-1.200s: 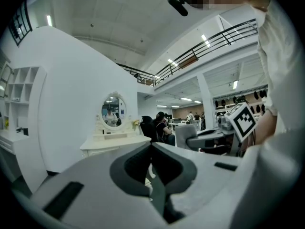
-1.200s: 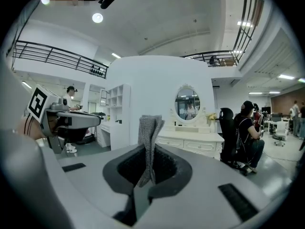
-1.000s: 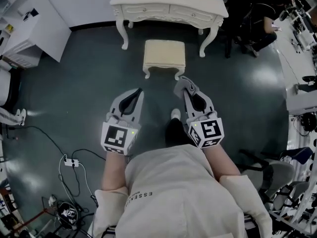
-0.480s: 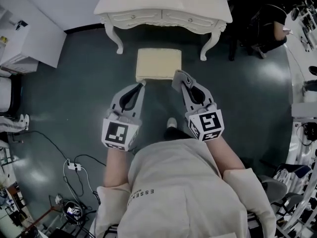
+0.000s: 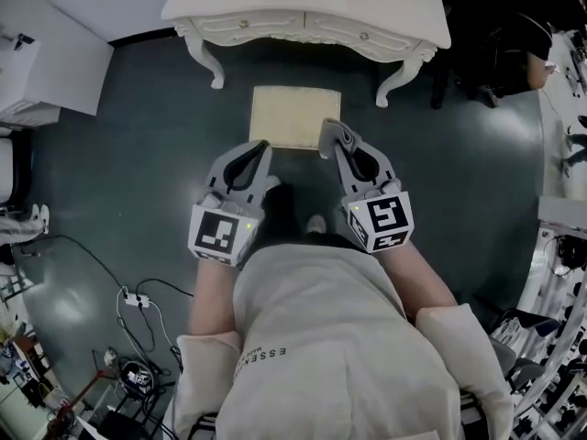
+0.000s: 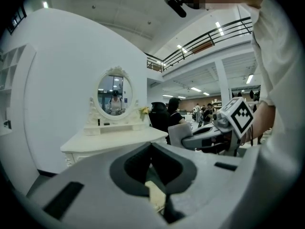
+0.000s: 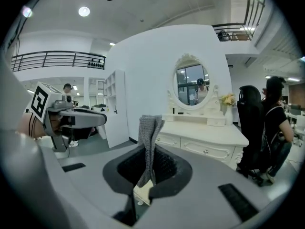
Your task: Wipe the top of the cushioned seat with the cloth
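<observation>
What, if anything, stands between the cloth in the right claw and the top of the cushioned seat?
Nothing visible does. The cloth, clamped in the right claw, is by the near edge of the cushioned seat, whose top is bare.

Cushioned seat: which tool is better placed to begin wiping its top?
Right. The right tool is shut on the grey cloth, near the cushioned seat's front corner; the left tool is shut, holding nothing.

Near corner of cushioned seat (image 5: 286, 113) behind cloth (image 5: 331, 135)
</observation>
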Motion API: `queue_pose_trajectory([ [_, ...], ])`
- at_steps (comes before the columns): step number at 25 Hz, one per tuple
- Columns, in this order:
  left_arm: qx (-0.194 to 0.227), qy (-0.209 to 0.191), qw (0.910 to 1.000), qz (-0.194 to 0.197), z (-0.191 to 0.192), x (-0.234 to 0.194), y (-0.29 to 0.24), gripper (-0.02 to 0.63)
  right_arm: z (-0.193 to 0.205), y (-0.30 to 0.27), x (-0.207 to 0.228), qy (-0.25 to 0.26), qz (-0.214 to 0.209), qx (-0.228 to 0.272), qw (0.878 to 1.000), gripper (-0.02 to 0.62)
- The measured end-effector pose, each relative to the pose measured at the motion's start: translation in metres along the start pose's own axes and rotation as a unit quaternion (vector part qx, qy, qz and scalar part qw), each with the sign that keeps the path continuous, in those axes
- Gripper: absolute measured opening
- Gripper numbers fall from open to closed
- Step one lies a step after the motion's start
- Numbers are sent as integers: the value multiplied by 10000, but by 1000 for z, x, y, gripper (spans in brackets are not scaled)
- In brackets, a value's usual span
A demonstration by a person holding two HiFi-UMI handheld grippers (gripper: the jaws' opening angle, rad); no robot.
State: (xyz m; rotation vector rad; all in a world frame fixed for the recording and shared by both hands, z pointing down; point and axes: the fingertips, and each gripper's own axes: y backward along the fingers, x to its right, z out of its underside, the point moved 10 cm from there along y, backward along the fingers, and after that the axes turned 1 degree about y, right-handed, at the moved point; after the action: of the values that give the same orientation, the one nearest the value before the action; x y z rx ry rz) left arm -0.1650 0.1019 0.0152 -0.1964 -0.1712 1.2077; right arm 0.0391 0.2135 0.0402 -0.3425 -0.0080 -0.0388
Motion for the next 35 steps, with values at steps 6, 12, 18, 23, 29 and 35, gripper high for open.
queue_pose_trajectory([
  [6, 84, 344, 9989, 305, 12, -74, -44, 0, -10, -82, 6, -47, 104, -155, 9998, 28],
  [12, 113, 595, 9957, 702, 46, -155, -84, 0, 3, -177, 9, -182, 107, -706, 9973, 28],
  [18, -71, 793, 9927, 909, 116, -196, -109, 0, 60, -250, 4, -424, 107, -1187, 9920, 28],
  [23, -322, 1101, 9895, 878, 171, -218, -131, 1, 108, -302, 1, -523, 35, -1610, 9856, 28],
  [29, -409, 1154, 9891, 822, 226, -251, -158, 0, 164, -372, 1, -669, -88, -1838, 9807, 28],
  [35, -582, 1240, 9882, 686, 282, -266, -177, 0, 230, -430, 2, -713, -300, -2359, 9687, 28],
])
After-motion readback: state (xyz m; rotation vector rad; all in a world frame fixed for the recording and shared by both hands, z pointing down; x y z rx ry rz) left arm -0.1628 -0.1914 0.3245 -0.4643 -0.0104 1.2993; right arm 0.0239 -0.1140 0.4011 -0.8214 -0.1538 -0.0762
